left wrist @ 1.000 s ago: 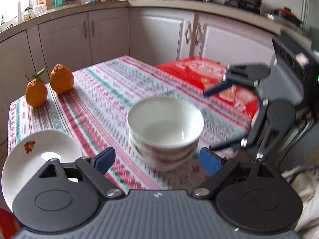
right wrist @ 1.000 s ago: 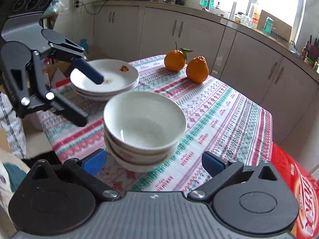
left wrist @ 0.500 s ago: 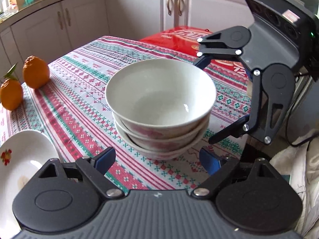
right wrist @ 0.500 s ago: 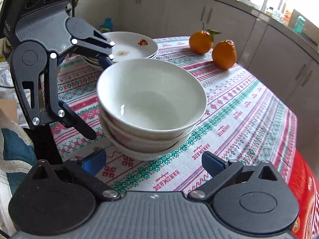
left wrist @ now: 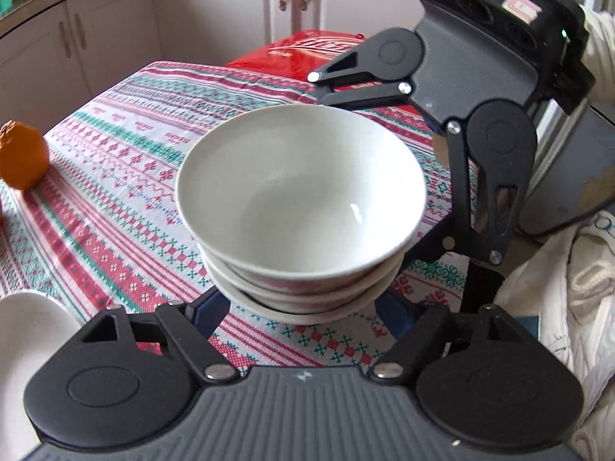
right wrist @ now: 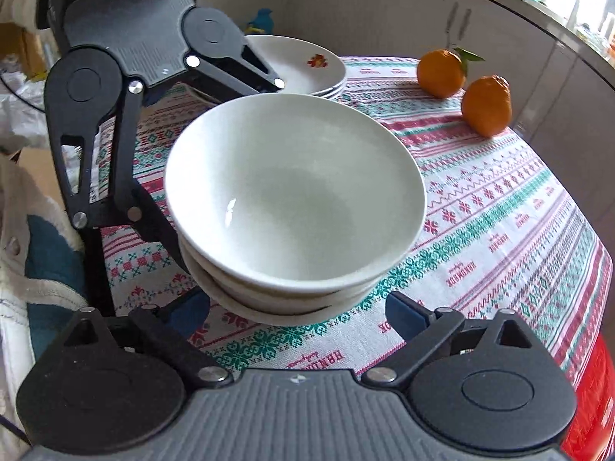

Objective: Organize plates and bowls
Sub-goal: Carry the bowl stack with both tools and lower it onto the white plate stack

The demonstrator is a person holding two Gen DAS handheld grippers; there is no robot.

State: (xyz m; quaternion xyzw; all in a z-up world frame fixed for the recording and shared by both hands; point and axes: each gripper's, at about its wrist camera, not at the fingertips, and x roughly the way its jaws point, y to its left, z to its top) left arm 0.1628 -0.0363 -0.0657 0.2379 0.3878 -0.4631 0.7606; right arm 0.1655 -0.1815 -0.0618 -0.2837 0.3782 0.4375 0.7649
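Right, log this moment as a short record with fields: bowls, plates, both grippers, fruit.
bowls: stack of bowls, white, nested, on the striped tablecloth
plates: stack of plates behind the bowls, flower motif on top
left gripper: open, fingers either side of the stack's base
right gripper: open, flanking the stack from the opposite side
fruit: two oranges, apart from the dishes

Table w/ striped red/green/white patterned tablecloth [right wrist: 499,238] is carrying everything. Stack of white bowls [right wrist: 296,192] is sitting near the front edge, approx. mid-table. Stack of white plates [right wrist: 307,65], top one w/ a small floral motif, is lying toward one corner, apart from the bowls. Two oranges [right wrist: 465,88] are resting side by side near the far edge, one w/ a leaf. Red package [left wrist: 319,50] is showing at the opposite end; can't tell if it's lying on the cloth or just past it.
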